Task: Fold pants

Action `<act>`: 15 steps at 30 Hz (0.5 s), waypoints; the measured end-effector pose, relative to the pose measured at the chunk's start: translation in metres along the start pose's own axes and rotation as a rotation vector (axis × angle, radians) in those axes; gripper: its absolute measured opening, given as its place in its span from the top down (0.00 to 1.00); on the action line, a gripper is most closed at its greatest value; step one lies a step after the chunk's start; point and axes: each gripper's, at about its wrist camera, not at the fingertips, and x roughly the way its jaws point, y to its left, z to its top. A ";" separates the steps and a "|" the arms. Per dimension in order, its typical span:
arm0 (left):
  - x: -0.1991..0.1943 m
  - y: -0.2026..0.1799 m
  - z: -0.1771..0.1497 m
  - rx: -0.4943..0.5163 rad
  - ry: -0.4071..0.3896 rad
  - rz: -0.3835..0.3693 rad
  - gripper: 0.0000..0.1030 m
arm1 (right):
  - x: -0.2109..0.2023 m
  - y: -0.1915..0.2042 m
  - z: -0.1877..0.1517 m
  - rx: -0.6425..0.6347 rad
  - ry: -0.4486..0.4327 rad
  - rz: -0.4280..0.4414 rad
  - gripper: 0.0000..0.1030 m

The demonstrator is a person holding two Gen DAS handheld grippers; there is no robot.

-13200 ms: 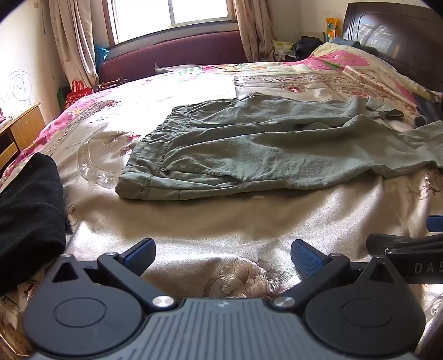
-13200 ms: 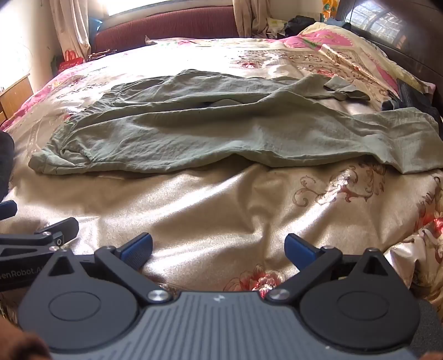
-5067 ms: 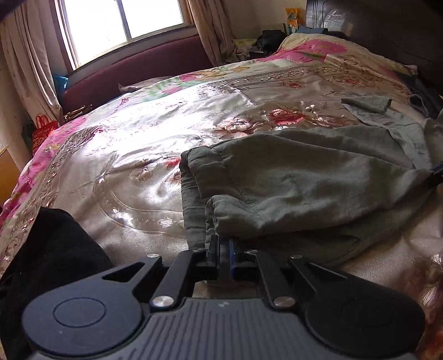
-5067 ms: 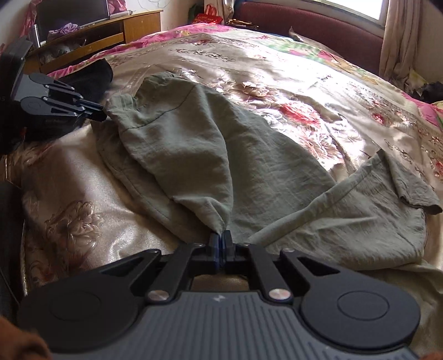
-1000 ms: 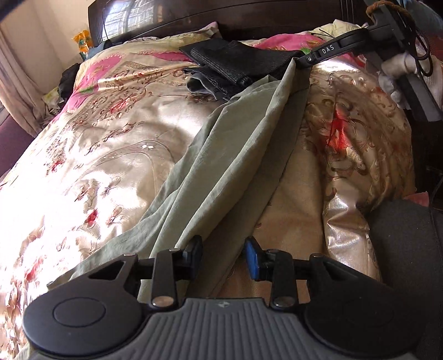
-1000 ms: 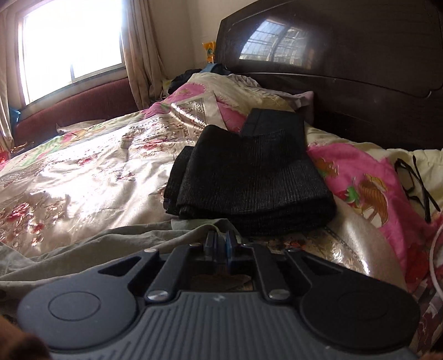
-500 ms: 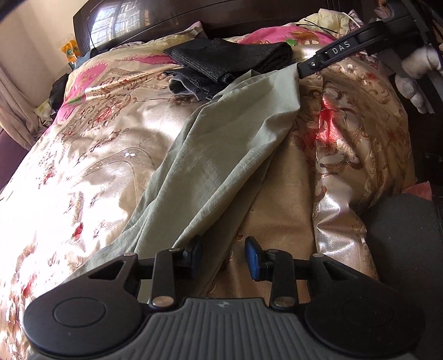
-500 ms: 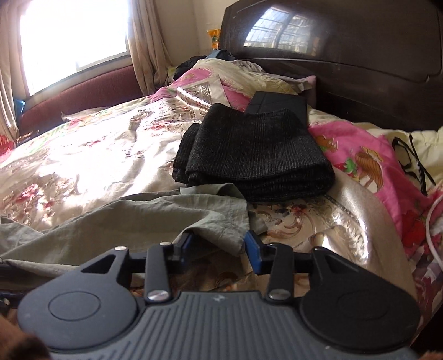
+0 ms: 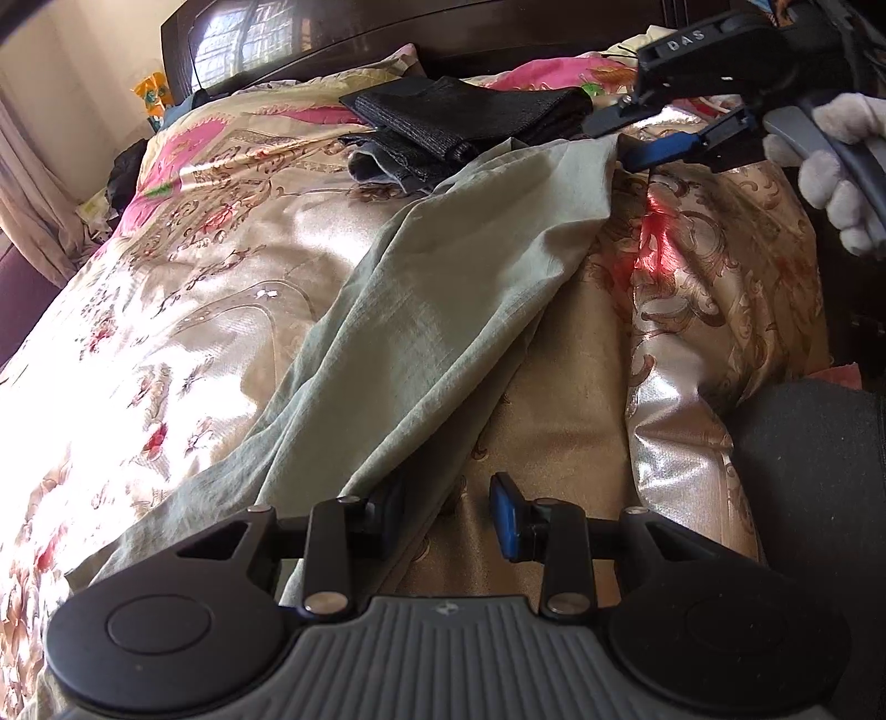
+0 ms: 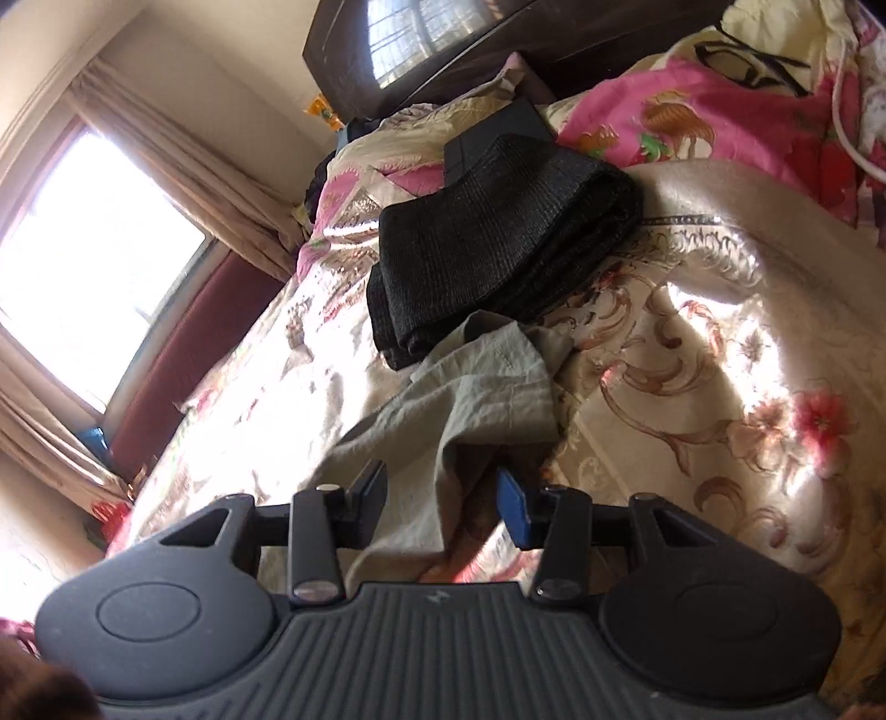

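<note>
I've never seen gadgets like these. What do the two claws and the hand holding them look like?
Each claw, left and right, is matte black plastic with round side discs, a ribbed grey centre, silver screws and blue pads. One arm reads "DAS". The hand wears a white fuzzy glove.

Bed with gold floral satin bedspread [image 9: 183,310]; lying directly on it, green pants [image 9: 443,310] stretched lengthwise, folded black knit garment [image 10: 498,232] near dark headboard [image 9: 443,33], eyeglasses [image 10: 747,61] on pink quilt [image 10: 692,111].

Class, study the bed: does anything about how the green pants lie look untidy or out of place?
Yes. The green pants lie in a slanted, wrinkled strip, and their hem end is crumpled against the folded black garment. Both grippers, left gripper and right gripper, are open around the cloth.
</note>
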 end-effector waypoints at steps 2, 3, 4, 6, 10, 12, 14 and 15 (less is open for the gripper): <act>0.001 0.000 0.000 -0.001 0.001 0.002 0.53 | 0.011 -0.009 0.008 0.112 -0.021 0.036 0.56; 0.002 0.000 0.000 -0.002 0.000 0.005 0.53 | 0.017 -0.010 0.012 0.141 -0.021 0.027 0.75; 0.003 0.000 0.000 -0.004 -0.001 0.007 0.53 | 0.024 -0.006 0.015 0.146 -0.001 0.020 0.93; 0.003 0.003 0.002 -0.017 -0.002 0.011 0.53 | 0.030 0.010 0.020 0.127 0.013 0.054 0.96; -0.013 0.022 0.009 -0.018 -0.024 0.072 0.53 | 0.039 0.083 0.048 -0.017 -0.001 0.204 0.96; -0.028 0.035 0.013 -0.037 -0.055 0.117 0.53 | 0.038 0.120 0.066 -0.068 -0.041 0.302 0.96; -0.041 0.043 0.014 -0.049 -0.086 0.160 0.53 | 0.029 0.142 0.077 -0.104 -0.091 0.390 0.97; -0.046 0.045 0.014 -0.051 -0.102 0.175 0.53 | 0.025 0.147 0.080 -0.120 -0.113 0.410 0.97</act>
